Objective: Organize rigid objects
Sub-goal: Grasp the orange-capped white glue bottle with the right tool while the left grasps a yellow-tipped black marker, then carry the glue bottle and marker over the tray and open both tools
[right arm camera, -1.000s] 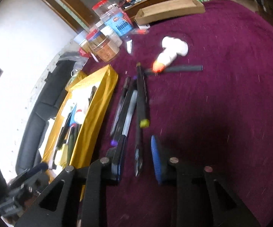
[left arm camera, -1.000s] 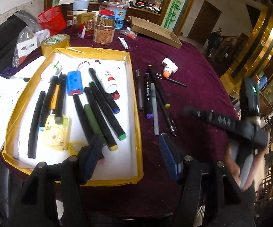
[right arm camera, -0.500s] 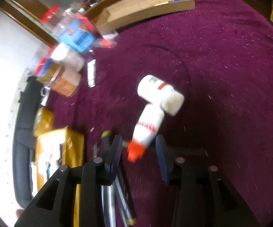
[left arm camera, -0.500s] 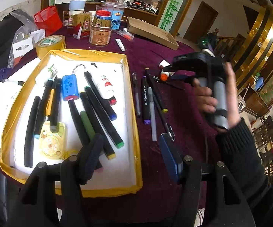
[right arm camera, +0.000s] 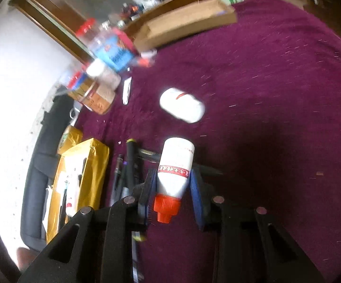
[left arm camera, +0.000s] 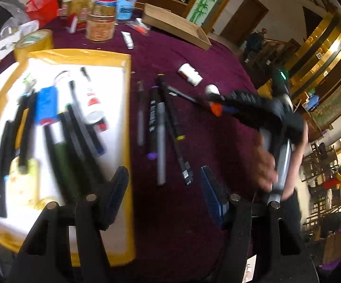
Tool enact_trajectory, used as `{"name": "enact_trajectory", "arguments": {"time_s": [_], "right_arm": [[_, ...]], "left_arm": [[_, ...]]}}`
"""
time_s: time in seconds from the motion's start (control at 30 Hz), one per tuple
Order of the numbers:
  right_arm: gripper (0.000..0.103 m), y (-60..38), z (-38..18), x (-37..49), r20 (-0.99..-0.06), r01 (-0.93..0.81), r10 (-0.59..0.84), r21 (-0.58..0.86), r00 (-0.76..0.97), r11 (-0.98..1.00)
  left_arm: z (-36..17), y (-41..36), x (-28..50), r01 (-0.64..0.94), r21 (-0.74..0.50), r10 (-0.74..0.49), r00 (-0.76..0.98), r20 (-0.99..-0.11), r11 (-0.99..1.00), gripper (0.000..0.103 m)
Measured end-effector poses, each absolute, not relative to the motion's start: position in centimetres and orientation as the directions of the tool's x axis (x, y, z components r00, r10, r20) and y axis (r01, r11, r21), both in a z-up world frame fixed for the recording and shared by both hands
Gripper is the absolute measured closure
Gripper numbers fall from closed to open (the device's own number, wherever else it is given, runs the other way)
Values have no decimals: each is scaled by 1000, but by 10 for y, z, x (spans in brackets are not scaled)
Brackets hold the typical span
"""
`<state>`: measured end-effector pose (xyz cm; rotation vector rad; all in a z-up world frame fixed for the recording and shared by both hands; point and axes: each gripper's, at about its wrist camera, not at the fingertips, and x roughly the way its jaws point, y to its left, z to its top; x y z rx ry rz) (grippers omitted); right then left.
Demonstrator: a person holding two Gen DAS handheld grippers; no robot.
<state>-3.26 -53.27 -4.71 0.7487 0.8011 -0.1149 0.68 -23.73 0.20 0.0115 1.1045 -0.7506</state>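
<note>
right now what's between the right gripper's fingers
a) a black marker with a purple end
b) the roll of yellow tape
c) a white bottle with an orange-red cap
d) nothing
c: in the right wrist view the white bottle with its orange-red cap toward the camera sits between the two blue pads of the right gripper, whose jaws are closing on it.

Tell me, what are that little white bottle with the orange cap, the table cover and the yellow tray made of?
The white bottle looks like smooth, slightly glossy plastic, its ribbed orange cap a harder plastic. The right gripper is closing on it. The purple table cover seems a matte, fuzzy cloth, perhaps velvet: pale lint clings to it. The yellow tray looks like a cardboard lid taped in shiny yellow.
</note>
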Motion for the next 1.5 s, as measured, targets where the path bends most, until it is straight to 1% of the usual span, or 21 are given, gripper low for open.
{"name": "enact_trajectory", "arguments": {"time_s": [0.07, 0.23, 0.27, 0.3, 0.37, 0.43, 0.47, 0.57, 0.63, 0.67, 0.7, 0.73, 0.77, 0.8, 0.87, 0.9, 1.07, 1.27, 1.37, 1.43, 1.5], "right_arm": [[78, -547, -57, -46, -648, 351, 192, 610, 738, 710], [78, -564, -62, -55, -619, 383, 197, 672, 760, 634], [78, -562, -60, -55, -618, 382, 196, 672, 761, 635], [78, -560, -58, -55, -619, 383, 192, 669, 762, 637], [78, -557, -54, -59, -622, 381, 187, 661, 761, 646], [78, -557, -53, -62, -623, 385, 182, 660, 761, 646], [78, -557, -54, -62, -623, 386, 185, 661, 760, 643], [78, -557, -56, -61, -625, 387, 194, 667, 756, 637], [78, -556, -56, -60, -624, 386, 196, 667, 756, 637], [78, -557, -56, -60, -622, 382, 198, 668, 758, 638], [78, -556, -55, -60, -620, 379, 196, 667, 759, 641], [78, -556, -54, -61, -619, 380, 189, 664, 762, 644], [78, -557, -54, -61, -619, 381, 186, 663, 763, 645], [78, -557, -54, -61, -620, 382, 185, 662, 762, 645], [78, -558, -56, -60, -624, 384, 188, 661, 759, 644], [78, -557, -56, -60, -624, 383, 190, 662, 758, 645], [78, -551, -52, -59, -594, 331, 214, 670, 775, 664], [78, -533, -42, -55, -543, 227, 258, 670, 799, 707], [78, -518, -37, -50, -543, 173, 272, 631, 794, 756], [78, -507, -33, -50, -536, 138, 277, 608, 797, 782], [78, -495, -31, -50, -555, 145, 287, 608, 781, 780]], "left_arm": [[1, -258, 15, 554, -328, -522, 236, -820, 765, 43], [-9, -307, 48, 534, -323, -494, 212, -843, 781, 45], [-14, -317, 57, 516, -321, -476, 201, -856, 794, 47], [-20, -326, 67, 484, -309, -447, 199, -872, 819, 53], [-24, -342, 79, 469, -261, -407, 243, -881, 844, 58], [-31, -355, 89, 466, -212, -363, 262, -894, 859, 61], [-36, -361, 95, 456, -214, -354, 247, -902, 864, 62], [-43, -374, 106, 460, -191, -333, 249, -910, 867, 62], [-49, -381, 109, 467, -173, -316, 247, -916, 867, 68], [-54, -384, 112, 467, -179, -309, 219, -925, 866, 75], [-59, -386, 113, 464, -177, -297, 198, -934, 868, 79], [-63, -388, 112, 465, -172, -285, 185, -940, 868, 80], [-66, -389, 111, 472, -157, -272, 185, -944, 867, 83], [-65, -390, 108, 483, -125, -259, 221, -940, 867, 89], [-65, -390, 102, 497, -106, -251, 235, -939, 861, 90], [-64, -388, 100, 495, -131, -267, 215, -940, 859, 92], [-40, -367, 64, 540, -293, -397, 83, -914, 789, 91], [-10, -307, 9, 570, -500, -546, -105, -831, 652, 91], [10, -257, 4, 548, -532, -596, -75, -799, 645, 91], [22, -213, 12, 512, -537, -620, -13, -785, 670, 91], [28, -175, 23, 454, -518, -613, 82, -786, 725, 91]]}}
